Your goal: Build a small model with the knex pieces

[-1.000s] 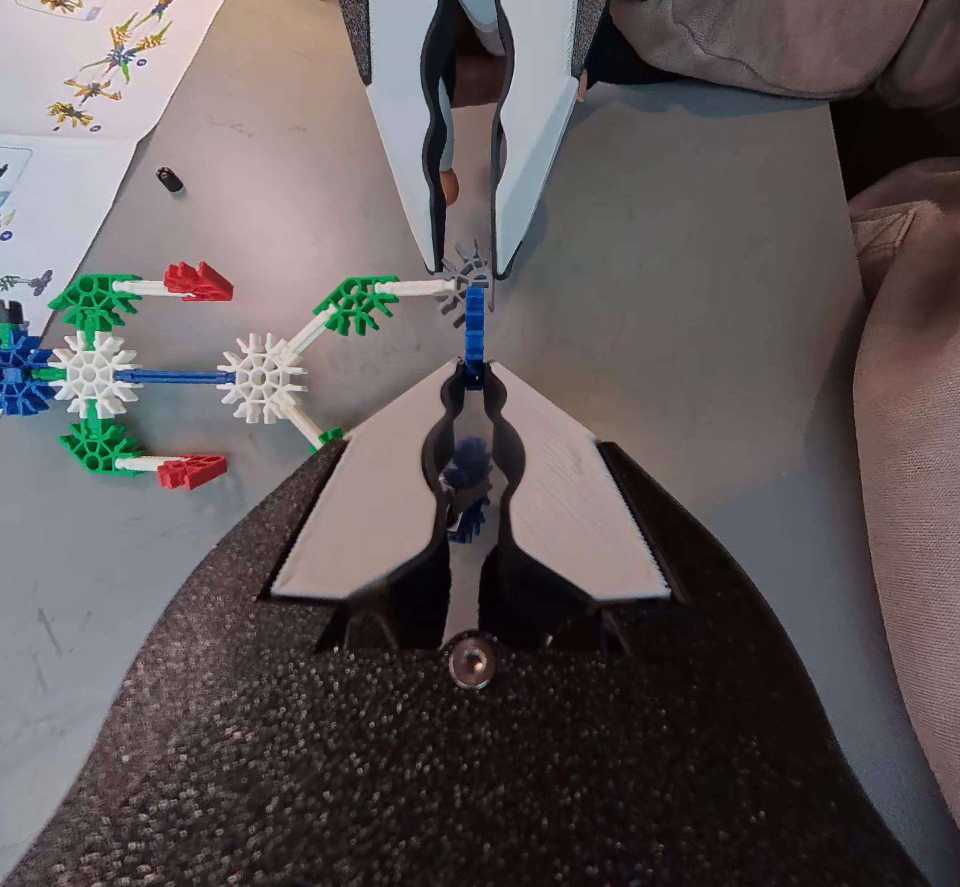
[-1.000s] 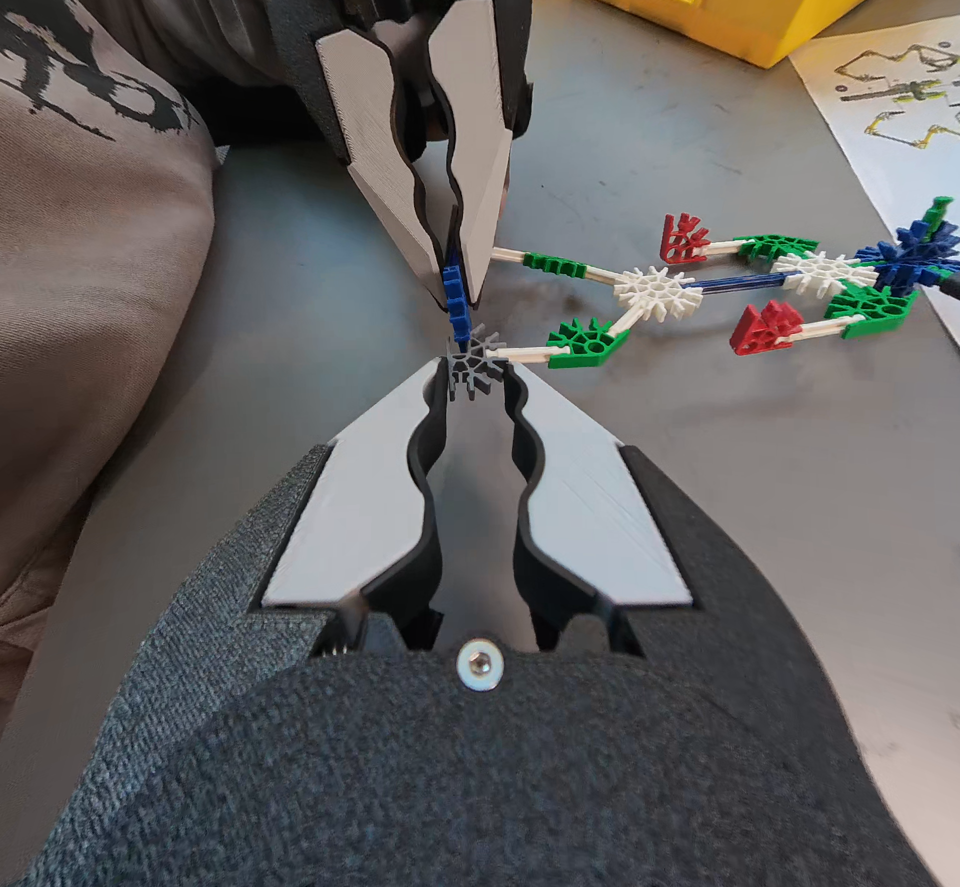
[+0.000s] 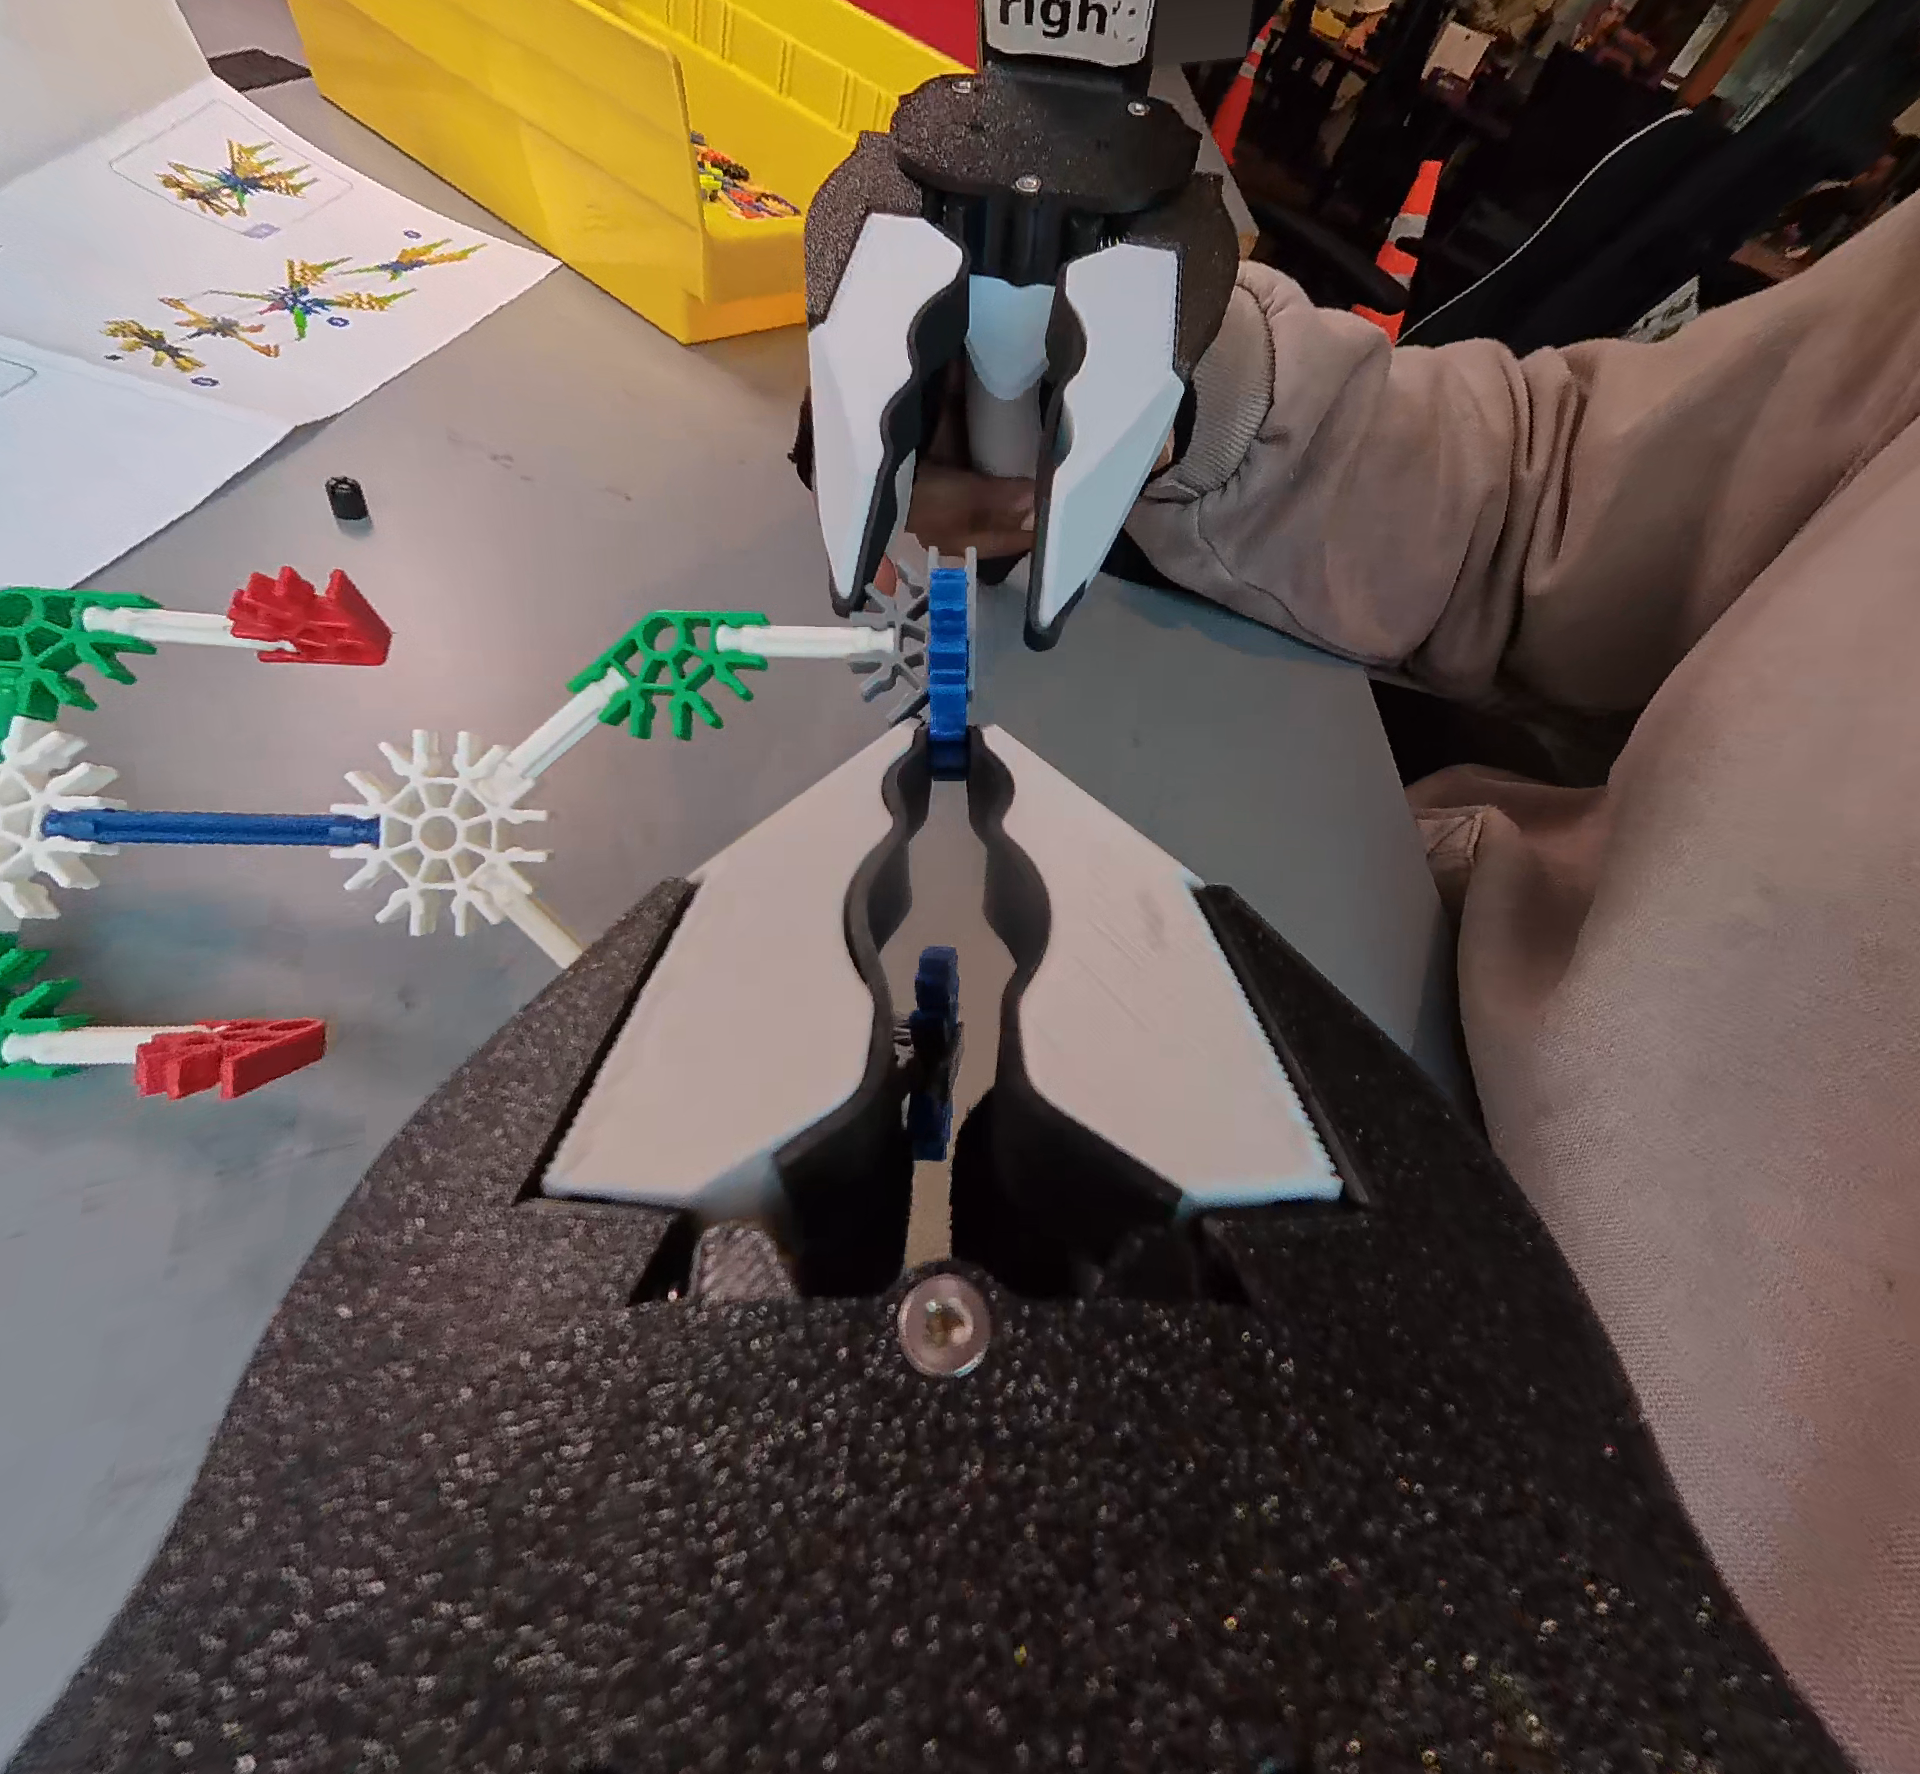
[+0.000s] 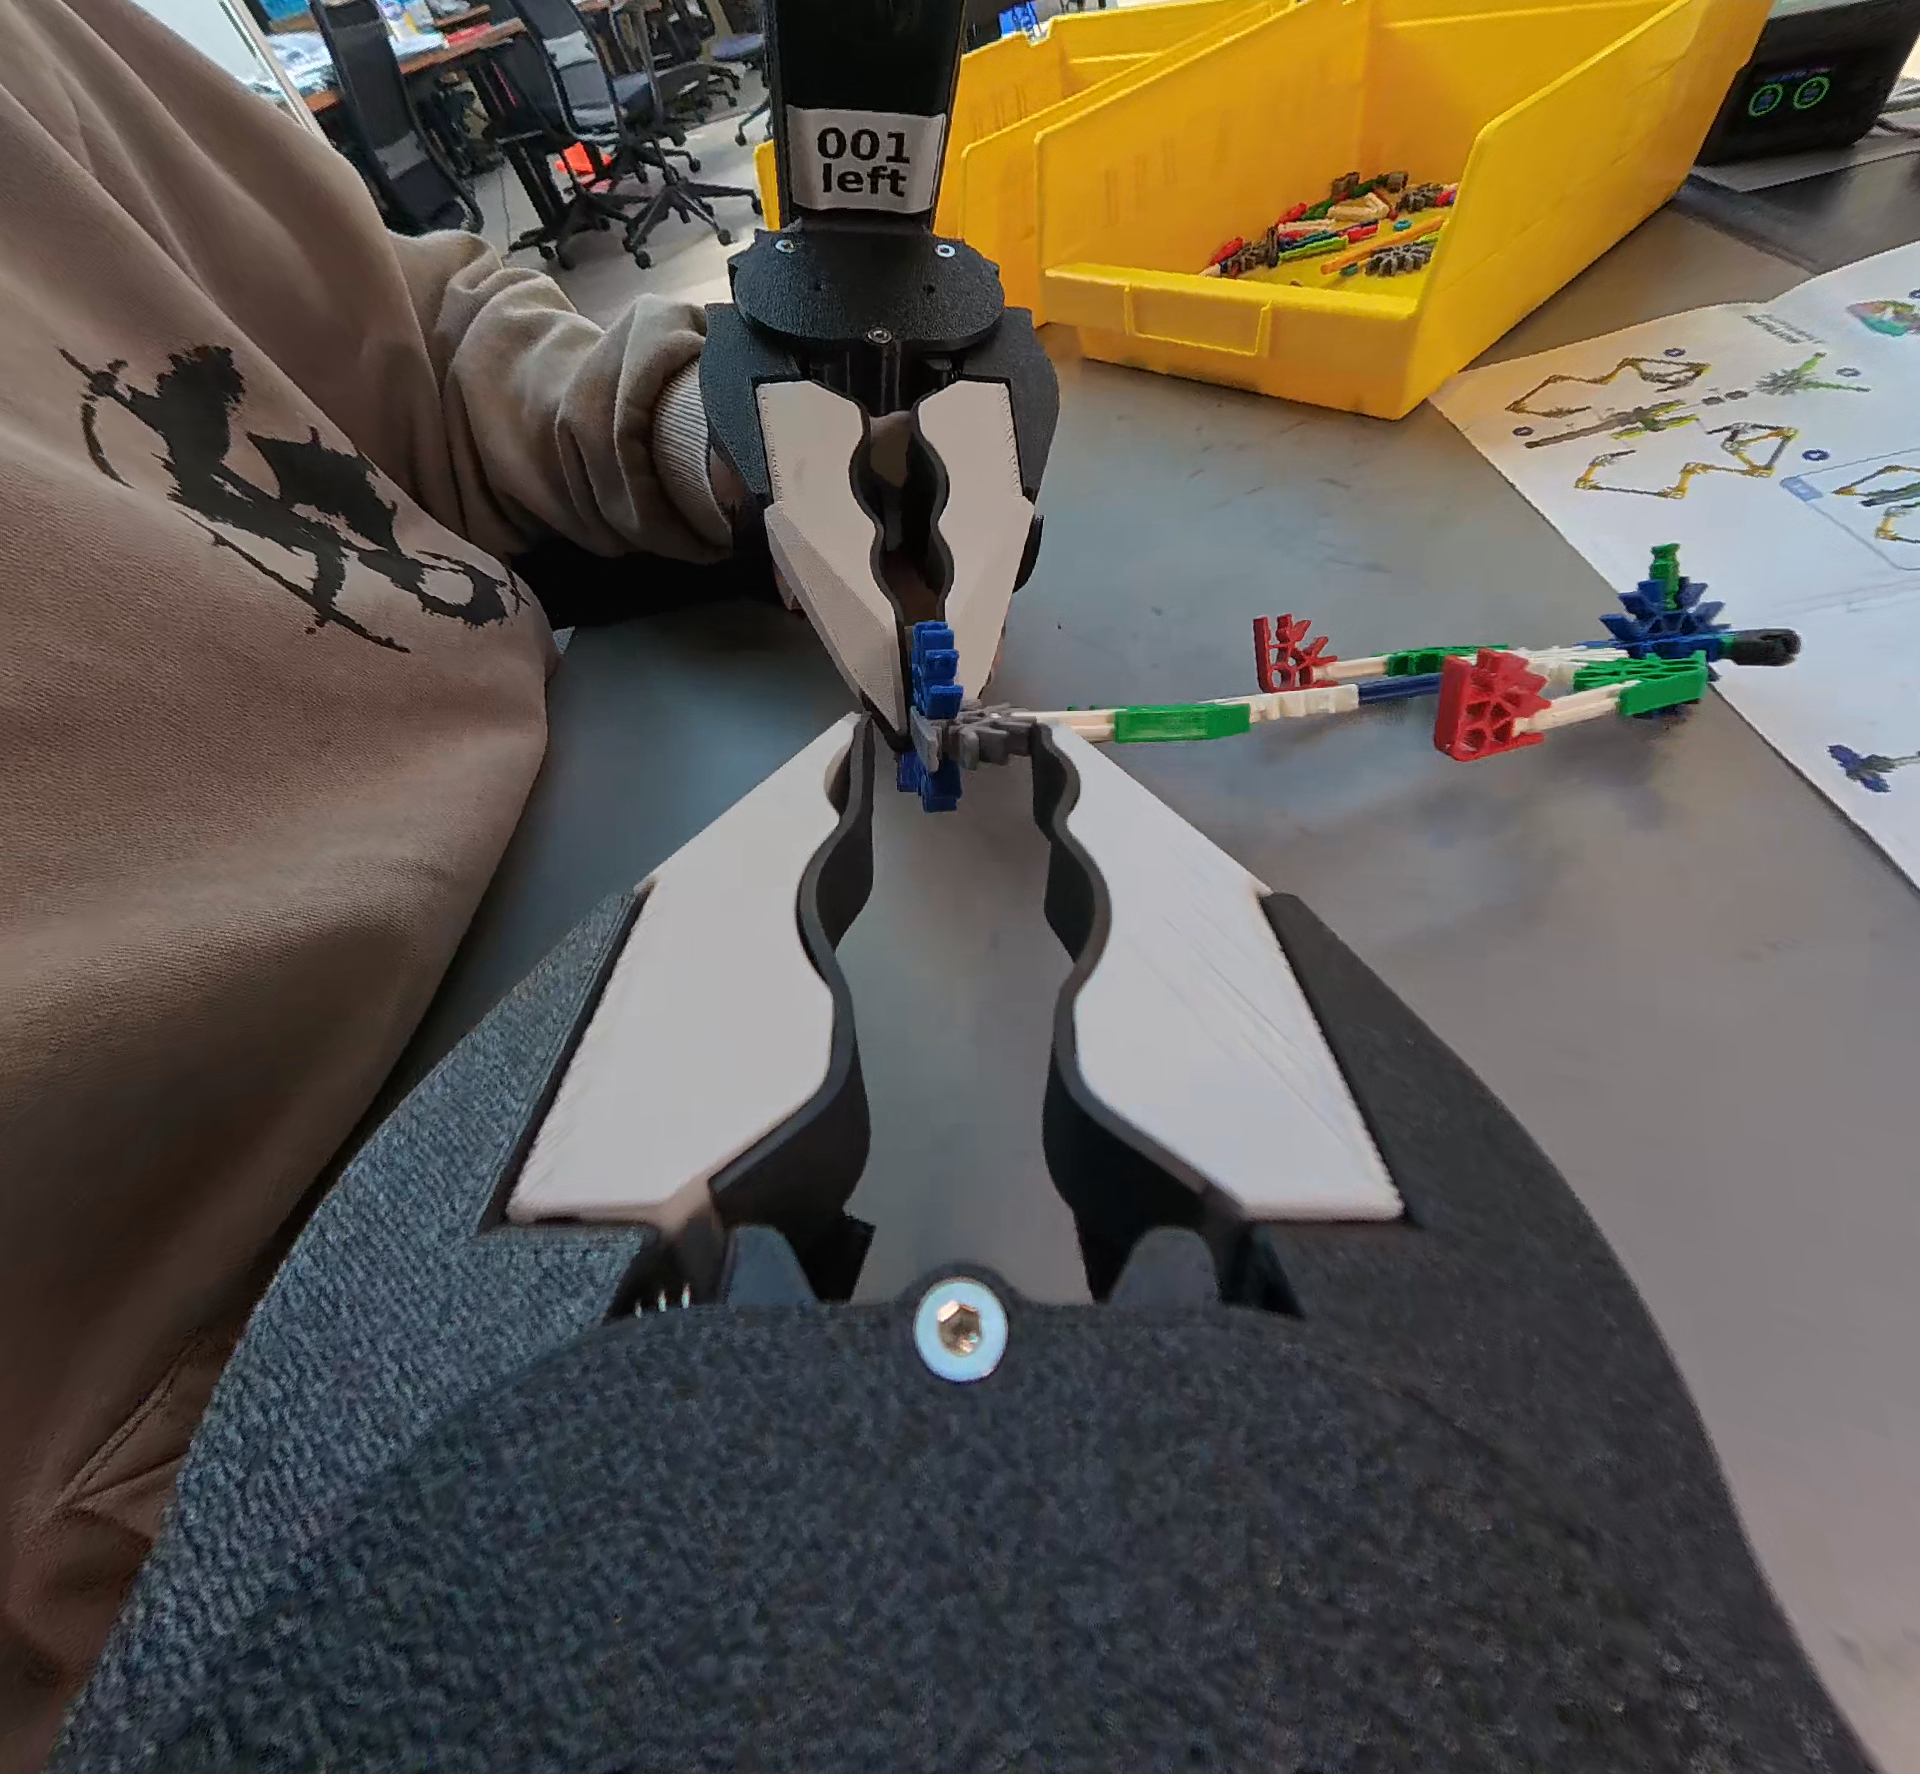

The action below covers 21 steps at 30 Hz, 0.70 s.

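My left hand-held gripper (image 3: 948, 745) is clenched on a blue connector (image 3: 948, 649), which stands on edge between its two tips, well forward in the jaws. That blue piece meets a grey snowflake connector (image 3: 891, 649) at the near end of a rod-and-connector model (image 3: 436, 831); I cannot tell whether the two are fully locked together.

My right hand-held gripper (image 4: 951, 750) is released: its jaws stand apart, one on each side of the grey connector (image 4: 982, 732) and the blue one (image 4: 933, 685). In the left wrist view its tips (image 3: 951, 623) flank the same joint from the far side, one tip close against the grey piece, though I cannot tell if it touches.

From the grey connector a white rod (image 3: 805, 641) runs to a green fan connector (image 3: 675, 670), then on to a white snowflake hub (image 3: 442, 831), a blue rod (image 3: 208, 829) and two red wedge pieces (image 3: 312, 618). The far end of the model rests on the grey worktop (image 4: 1455, 945) while the near end sits raised at the grippers.

Farther off lie a small black part (image 3: 348, 498), printed instruction sheets (image 3: 260, 270) and yellow bins (image 4: 1403, 197) with loose pieces inside. A beige sleeve (image 3: 1507, 498) fills the side behind my right gripper.
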{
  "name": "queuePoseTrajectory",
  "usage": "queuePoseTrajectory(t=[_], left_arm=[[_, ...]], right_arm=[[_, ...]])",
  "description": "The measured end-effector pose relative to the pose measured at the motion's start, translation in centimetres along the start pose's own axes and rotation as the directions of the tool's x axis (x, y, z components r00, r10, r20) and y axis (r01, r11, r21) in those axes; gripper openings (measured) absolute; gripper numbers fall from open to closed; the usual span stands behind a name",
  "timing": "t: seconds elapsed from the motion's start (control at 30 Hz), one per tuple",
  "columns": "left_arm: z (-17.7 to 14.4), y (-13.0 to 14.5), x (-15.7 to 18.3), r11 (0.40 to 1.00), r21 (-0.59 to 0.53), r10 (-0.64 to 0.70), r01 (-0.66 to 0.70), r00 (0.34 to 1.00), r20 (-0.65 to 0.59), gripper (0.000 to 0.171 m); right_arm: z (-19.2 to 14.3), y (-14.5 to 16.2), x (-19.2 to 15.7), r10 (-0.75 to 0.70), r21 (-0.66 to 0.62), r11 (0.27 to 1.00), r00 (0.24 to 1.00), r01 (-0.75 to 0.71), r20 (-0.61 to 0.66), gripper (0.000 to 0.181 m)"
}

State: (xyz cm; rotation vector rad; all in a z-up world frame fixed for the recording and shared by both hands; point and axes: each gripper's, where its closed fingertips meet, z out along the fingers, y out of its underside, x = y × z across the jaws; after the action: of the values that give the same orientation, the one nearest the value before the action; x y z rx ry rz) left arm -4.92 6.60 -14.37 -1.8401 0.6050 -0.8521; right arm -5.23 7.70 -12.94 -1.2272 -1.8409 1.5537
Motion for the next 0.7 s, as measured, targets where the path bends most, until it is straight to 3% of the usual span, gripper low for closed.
queuePoseTrajectory(t=[0.13, 0.57, 0.7], left_arm=[[-0.2, -0.1, 0.0, 1.000, 0.012, -0.009, 0.010, 1.000, -0.004, 0.004], [0.1, 0.8, 0.3, 1.000, -0.026, 0.011, -0.012, 1.000, -0.006, 0.003], [0.4, 1.8, 0.5, 0.995, -0.091, 0.040, -0.041, 0.999, -0.012, 0.003]], right_arm=[[-0.8, 0.0, 0.3, -0.010, -0.001, 1.000, 1.000, 0.010, -0.009, 0.014], [0.0, 1.2, -0.5, -0.015, -0.077, 0.997, 1.000, 0.015, 0.002, 0.014], [0.2, 2.2, -0.8, -0.052, -0.145, 0.988, 0.999, 0.052, 0.008, 0.013]])
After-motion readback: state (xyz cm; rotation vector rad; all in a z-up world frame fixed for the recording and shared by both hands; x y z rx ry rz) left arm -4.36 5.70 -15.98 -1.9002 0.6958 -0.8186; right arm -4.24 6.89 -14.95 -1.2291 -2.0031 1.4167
